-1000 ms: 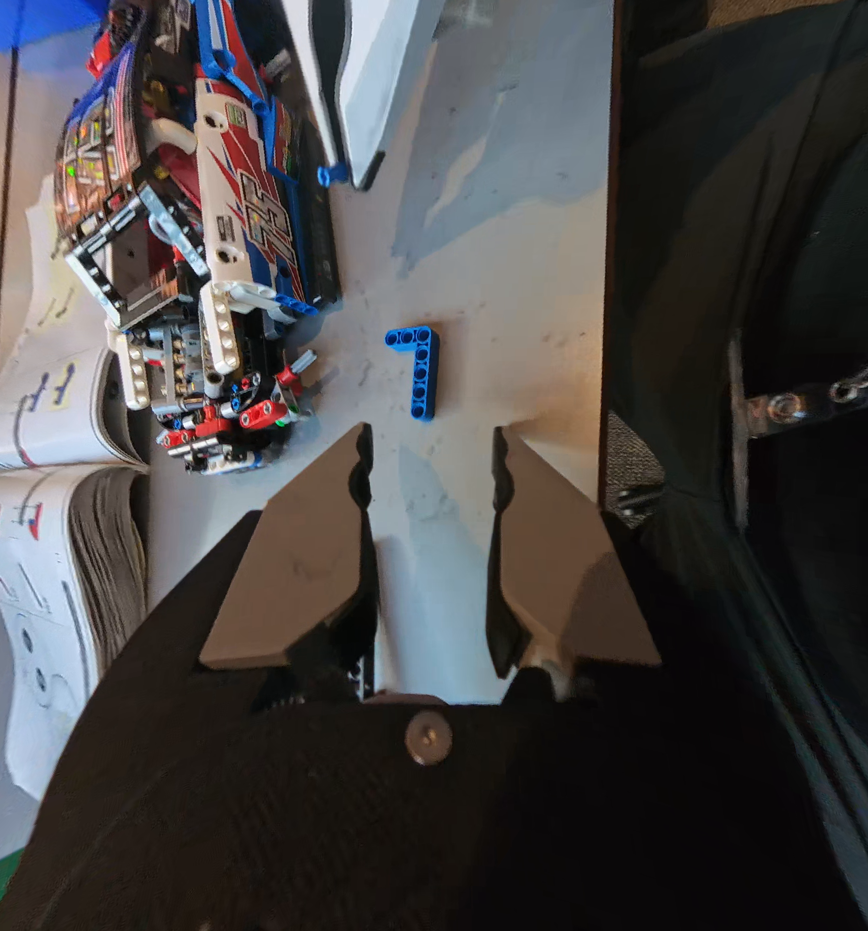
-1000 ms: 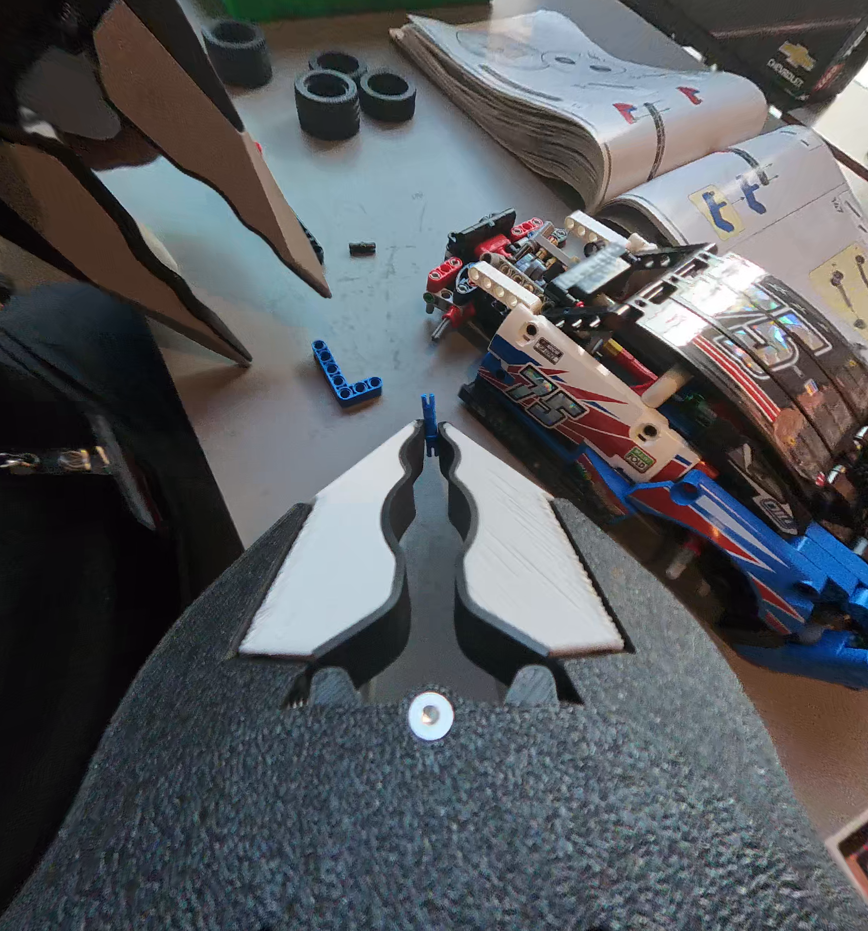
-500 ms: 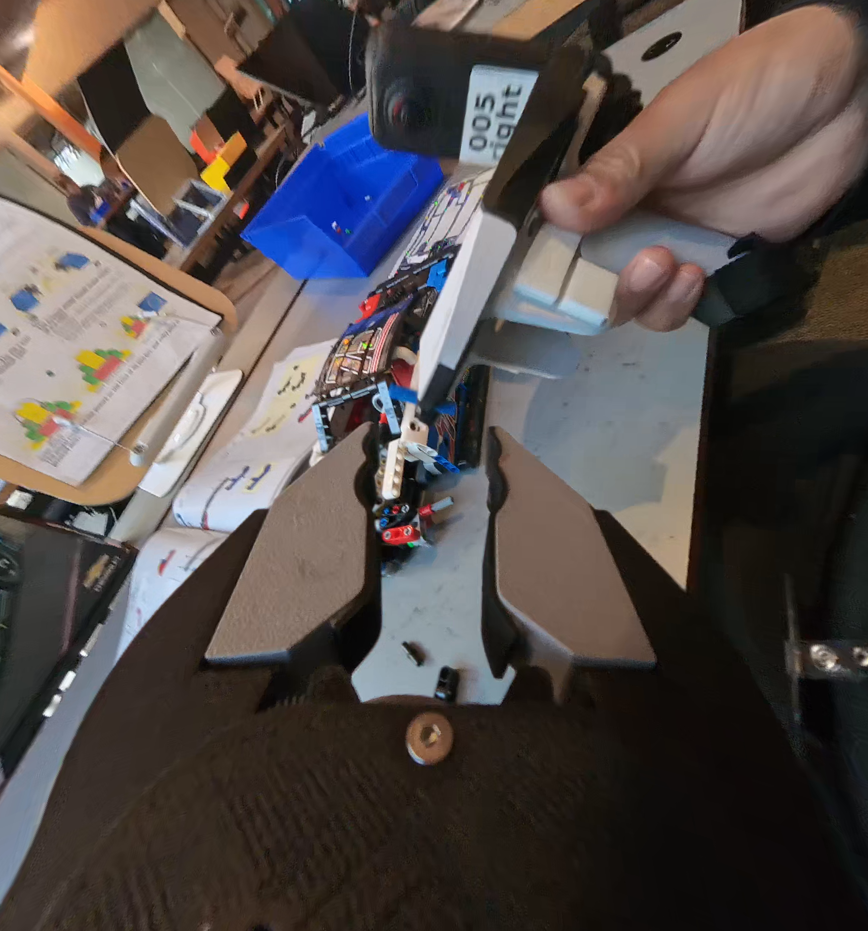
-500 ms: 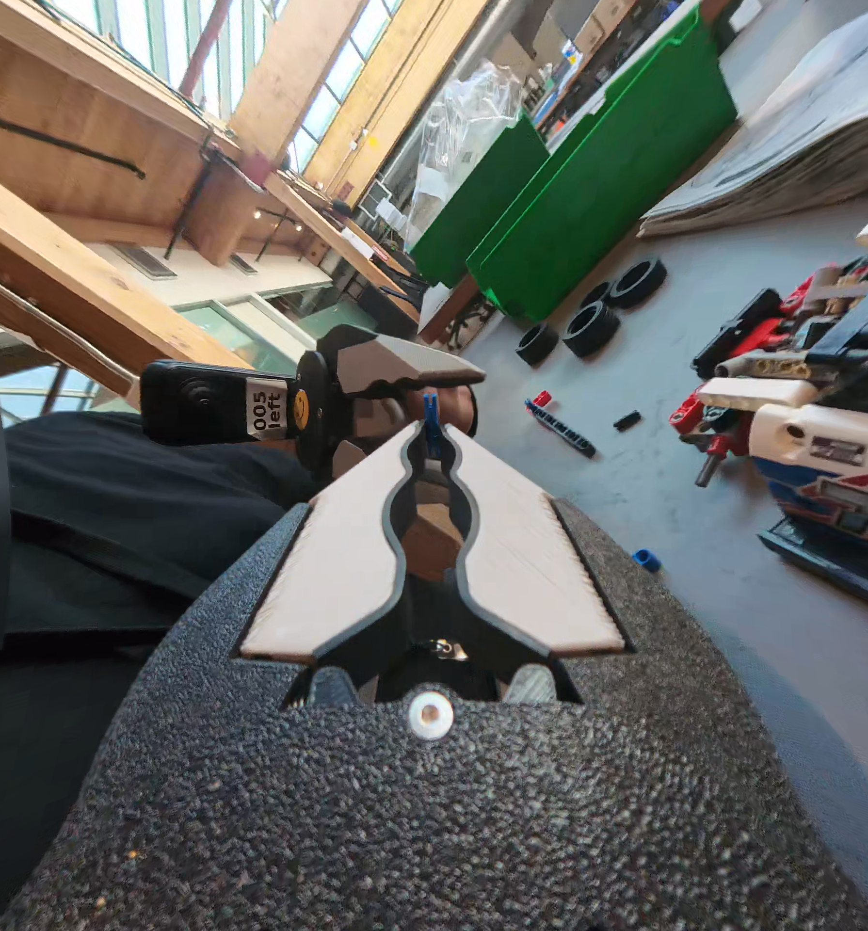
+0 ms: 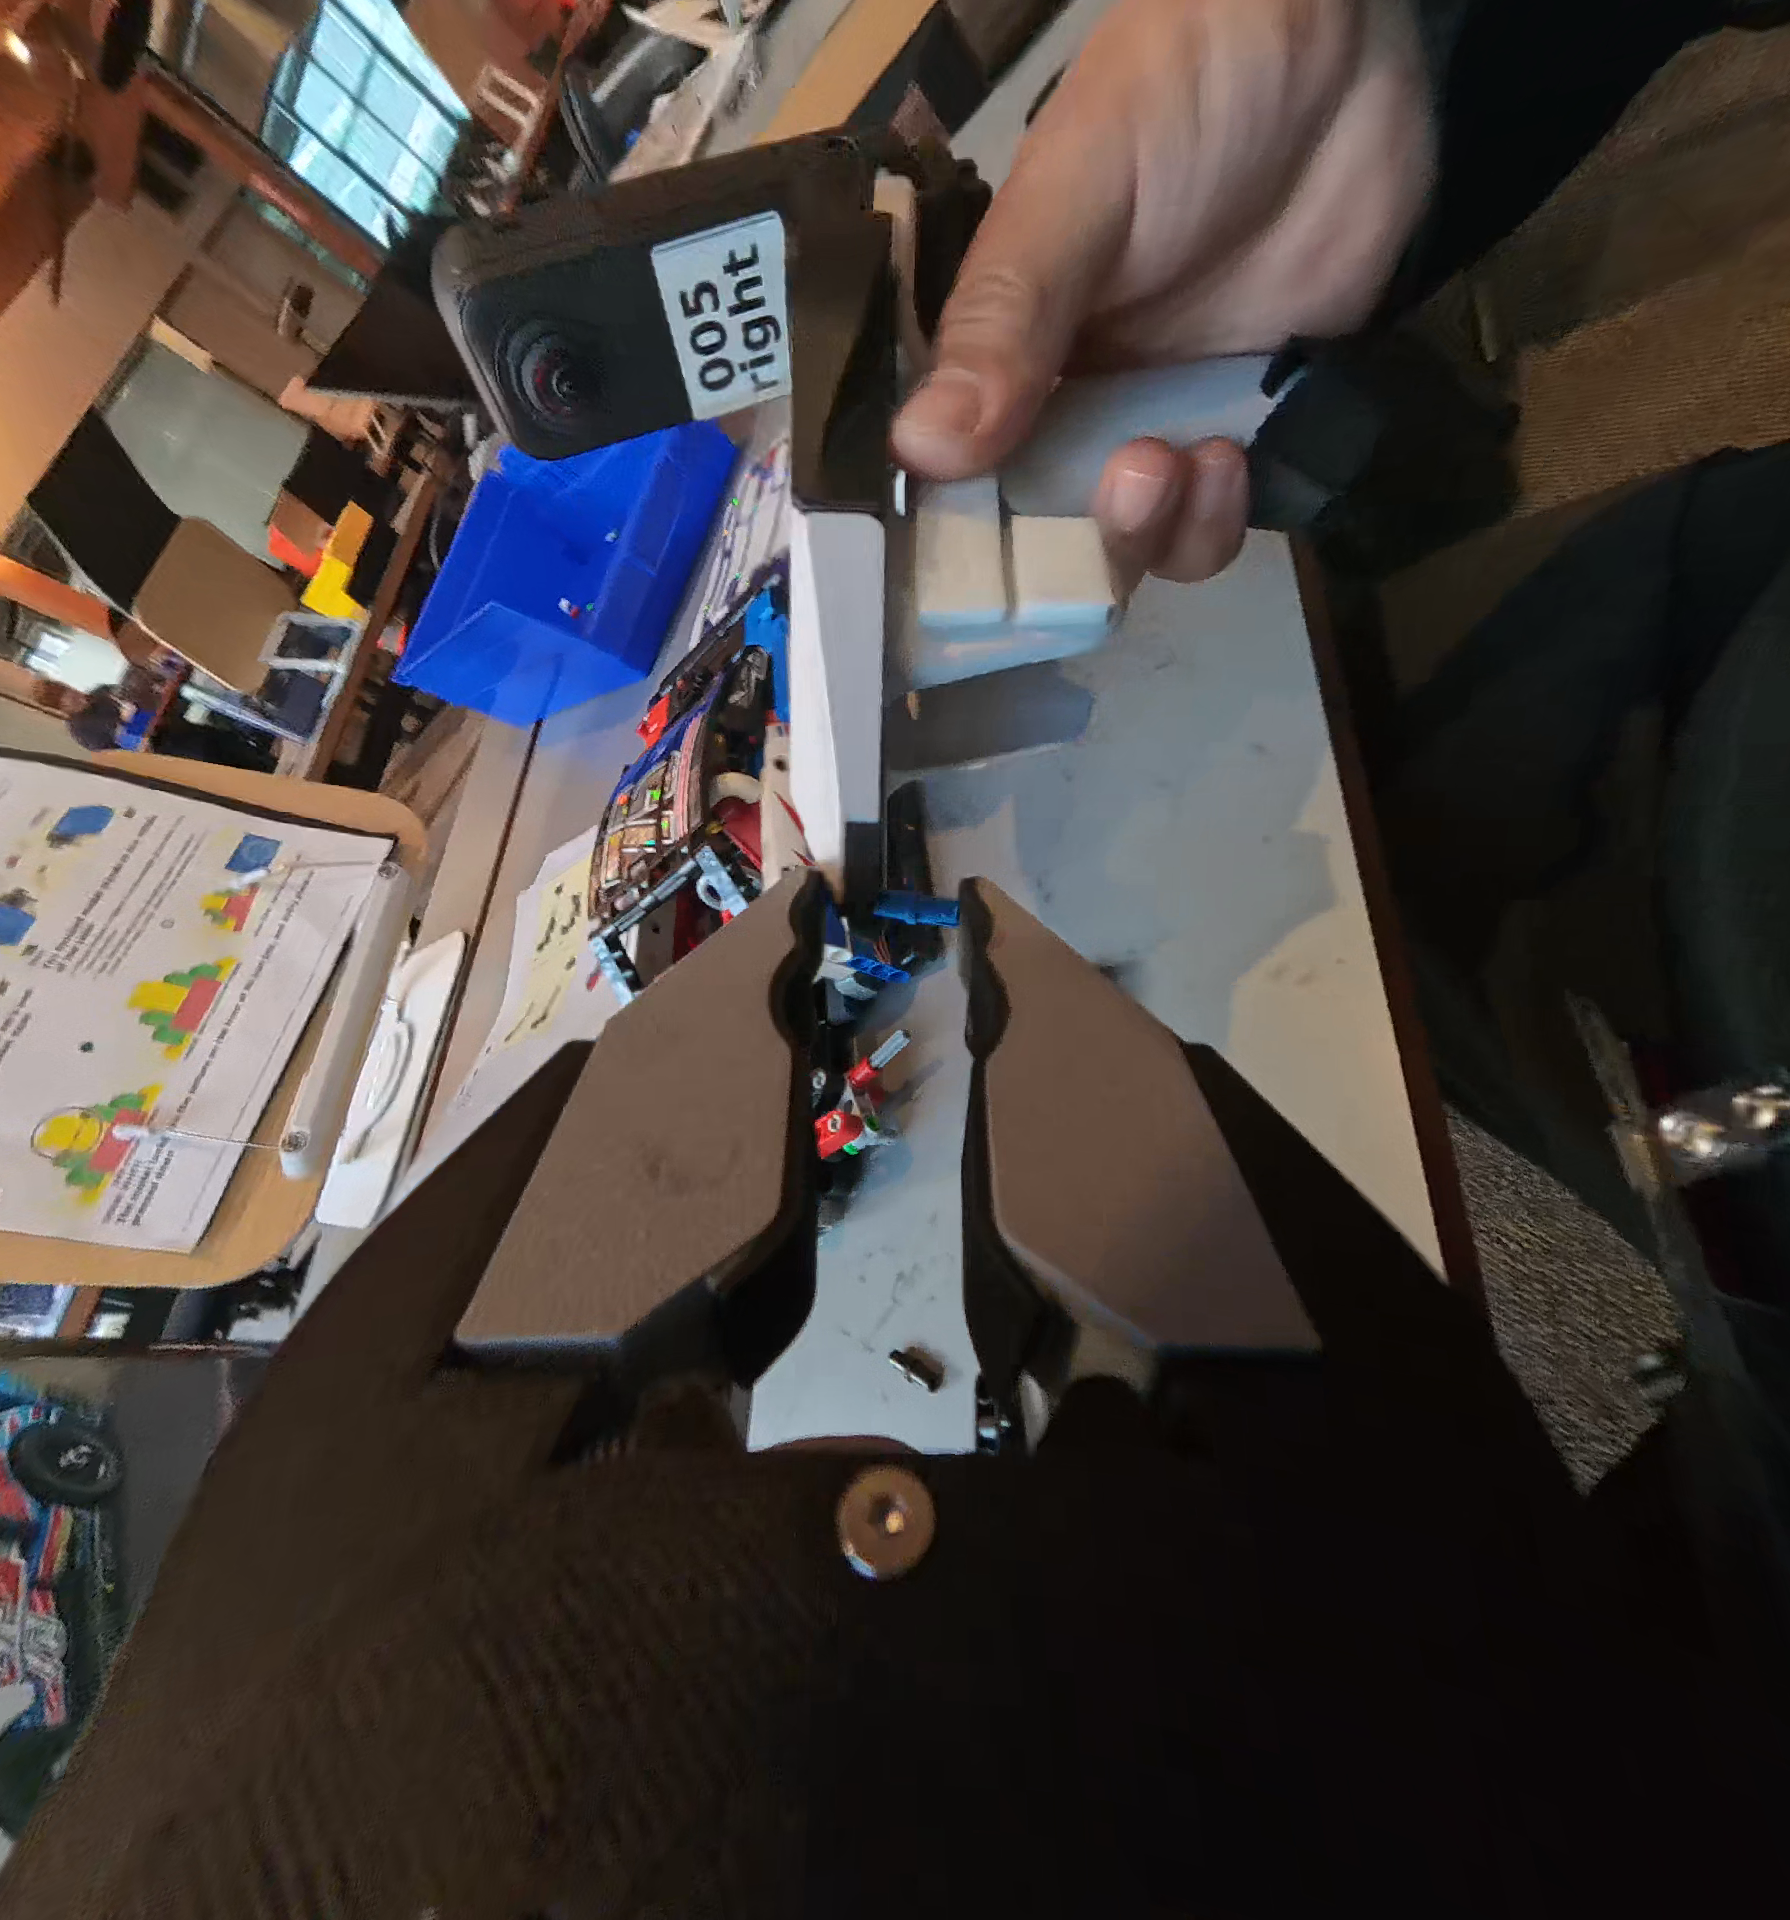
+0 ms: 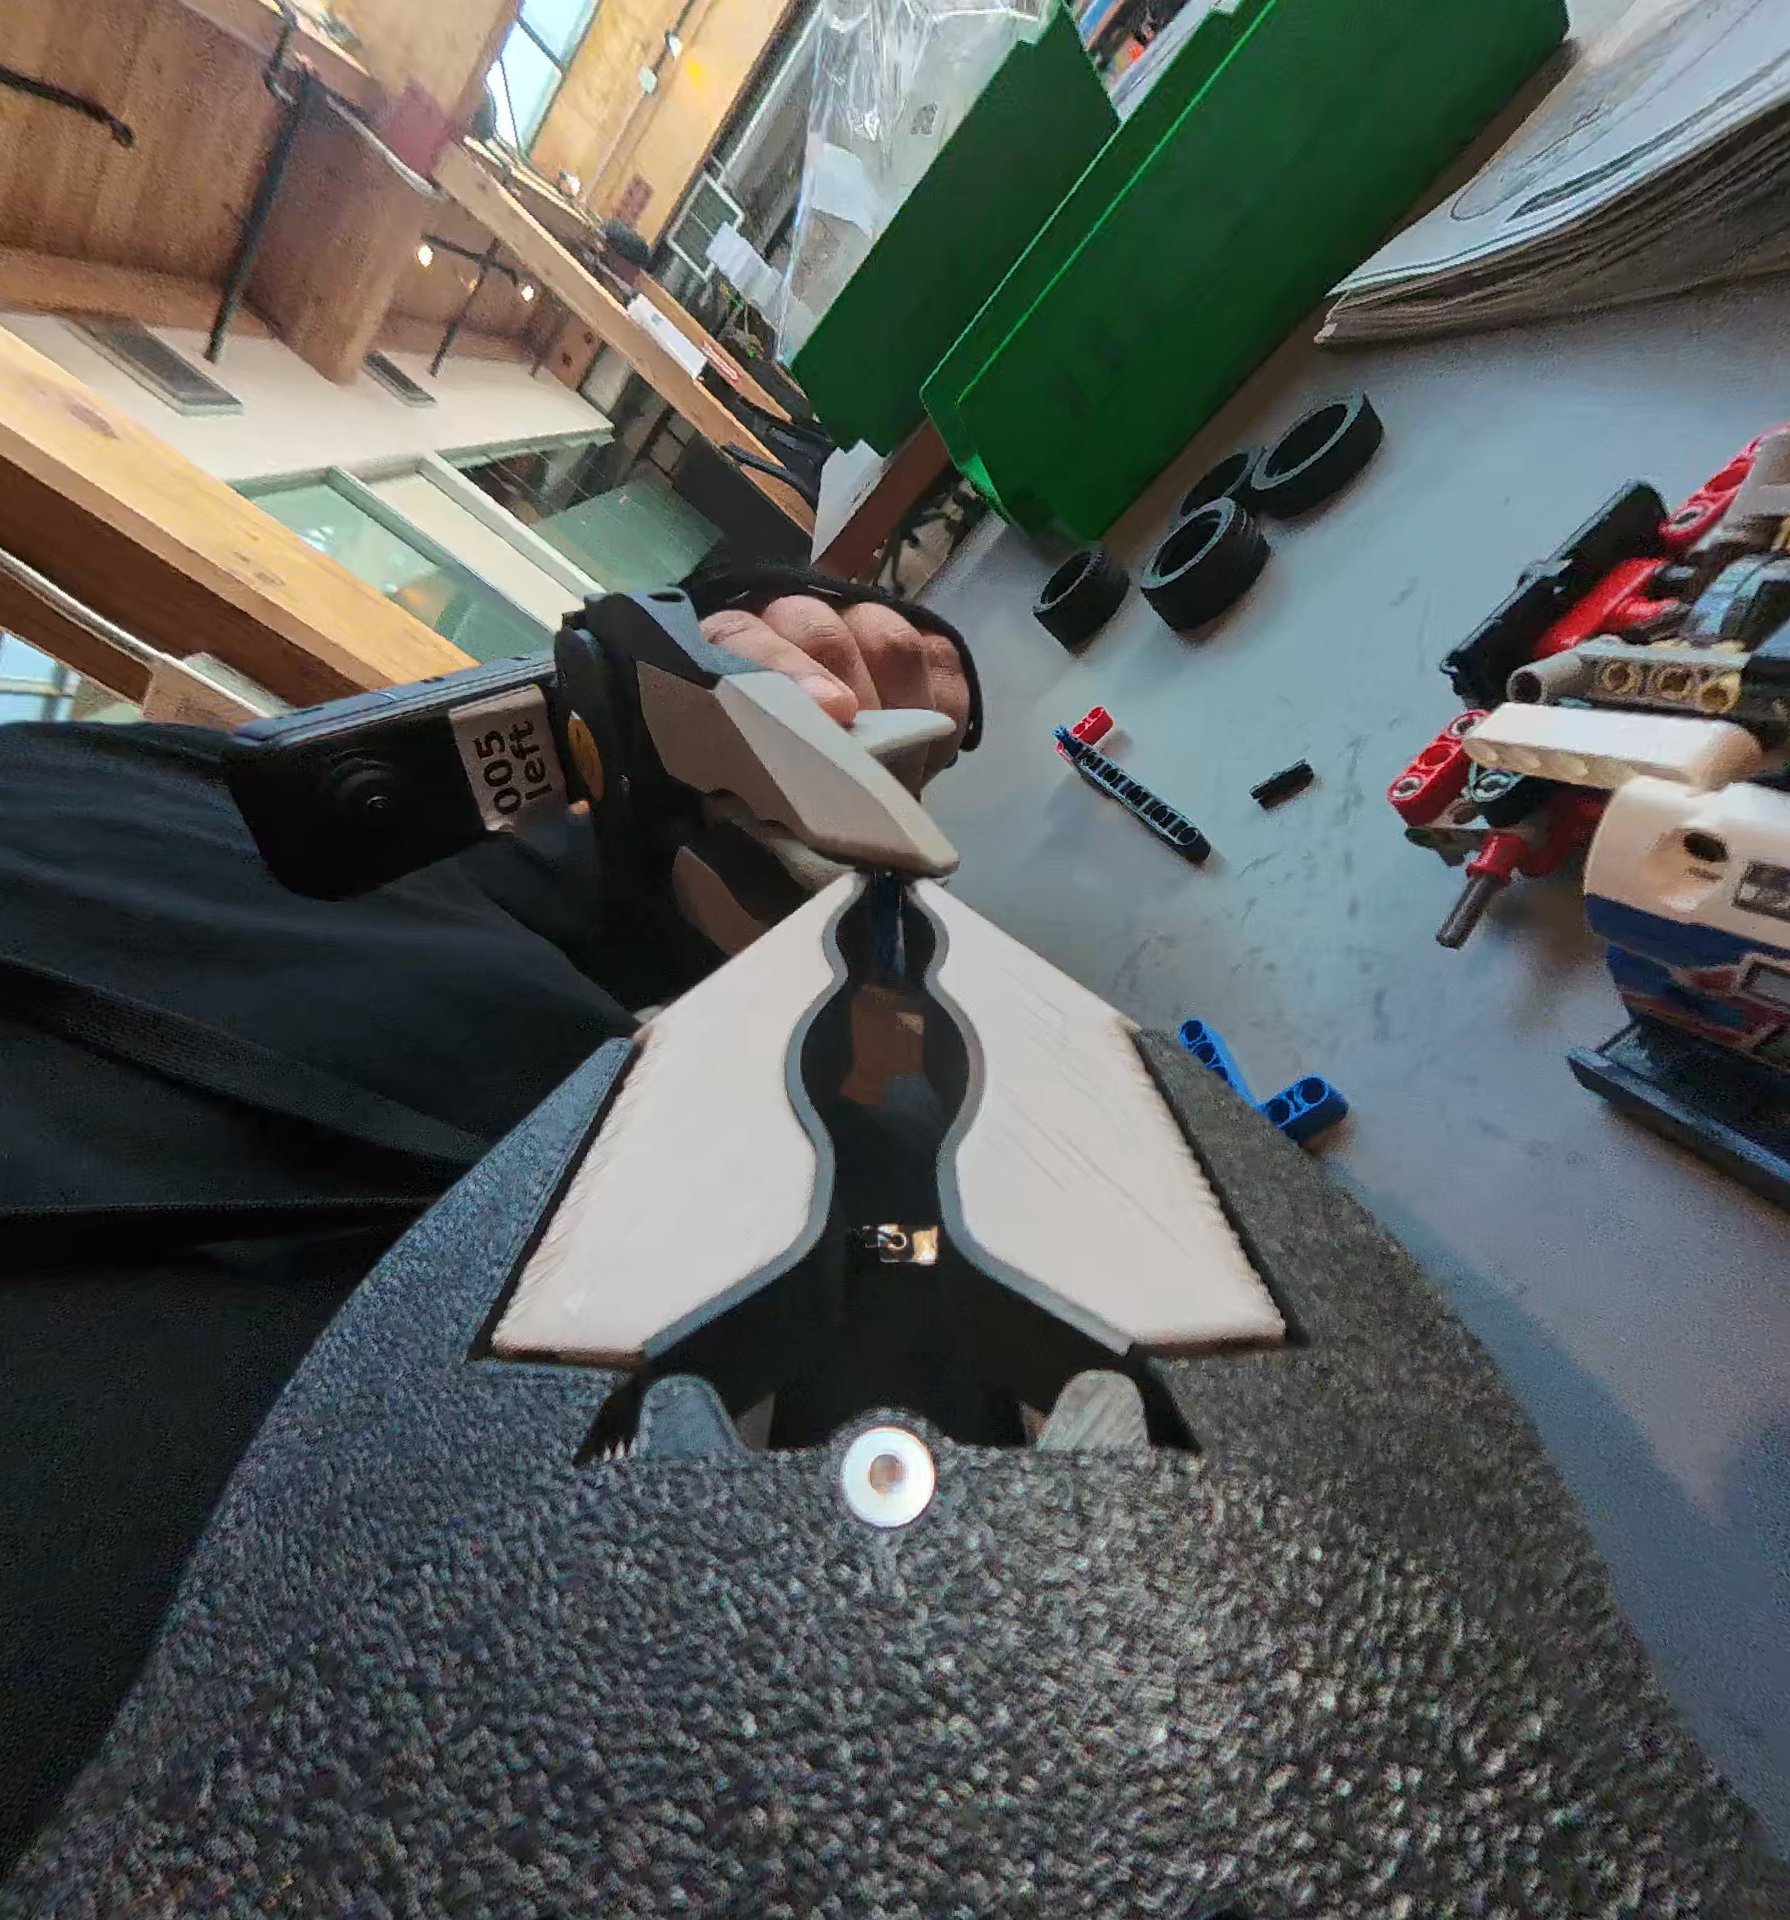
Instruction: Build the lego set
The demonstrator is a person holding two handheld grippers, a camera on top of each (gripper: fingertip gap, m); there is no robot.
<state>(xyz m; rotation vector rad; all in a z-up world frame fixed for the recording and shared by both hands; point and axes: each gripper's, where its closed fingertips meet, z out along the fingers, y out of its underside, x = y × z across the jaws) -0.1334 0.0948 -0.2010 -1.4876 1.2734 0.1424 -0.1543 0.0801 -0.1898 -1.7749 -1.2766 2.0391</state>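
In the left wrist view, our left gripper (image 5: 886, 914) stands spread apart with nothing gripped; a small blue pin (image 5: 915, 910) sits right between its tips, carried by the right gripper's (image 5: 870, 883) white fingers coming from ahead. The partly built race car (image 5: 699, 831) lies beyond, on the table (image 5: 1182, 831). In the right wrist view, our right gripper (image 6: 886, 883) is clenched on the blue pin, tip to tip with the left gripper. A blue L-shaped beam (image 6: 1265, 1081) lies just right of our fingers, with the car and three black tyres (image 6: 1208, 540) farther right.
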